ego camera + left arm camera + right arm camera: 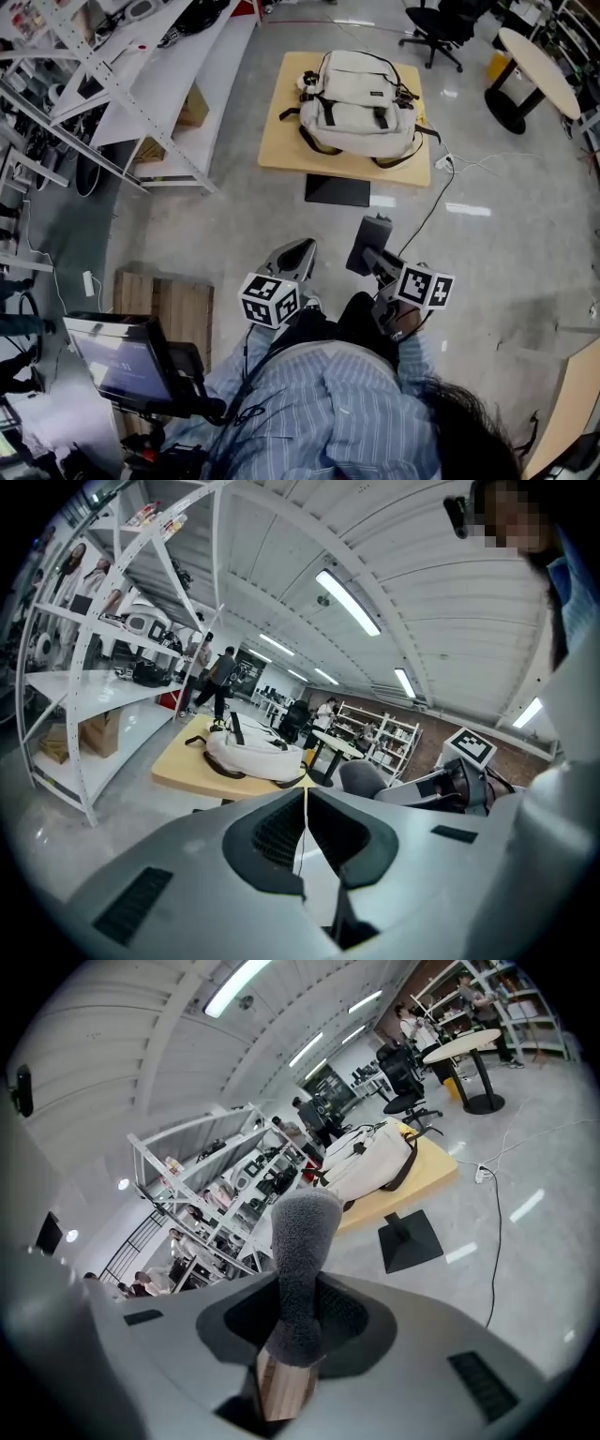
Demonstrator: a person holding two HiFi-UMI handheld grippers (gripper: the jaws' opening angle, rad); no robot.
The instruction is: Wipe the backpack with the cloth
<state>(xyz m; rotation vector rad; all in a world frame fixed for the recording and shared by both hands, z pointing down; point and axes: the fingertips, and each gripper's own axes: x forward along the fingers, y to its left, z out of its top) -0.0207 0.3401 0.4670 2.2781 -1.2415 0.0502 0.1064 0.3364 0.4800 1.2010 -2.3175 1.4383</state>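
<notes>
I hold both units close to my body, well apart from the work. The backpack (361, 108) lies flat on the low wooden table (281, 155) across the floor ahead, so no wiping contact exists, and I judge the approach to be the step in hand. The right hand-held gripper (372, 251) is clenched on the cloth (298, 1260) — a grey, fleecy roll standing up between the jaws, with a wooden piece showing beneath it. Carried upright and forward, its wiping face points toward the backpack. The left hand-held gripper (296, 253) is clenched on nothing, its jaws meeting along a thin seam; I take it to be kept free to steady the backpack. The head view gives the layout — table, black base plate (337, 189) at its near edge, white shelving (141, 84) to the left, a cable (427, 216) on the floor — but renders the cloth only as a dark patch. Only the right gripper view shows the cloth's texture and the grip. Only the left gripper view confirms the empty jaws and shows people (220, 677) beyond the table.
</notes>
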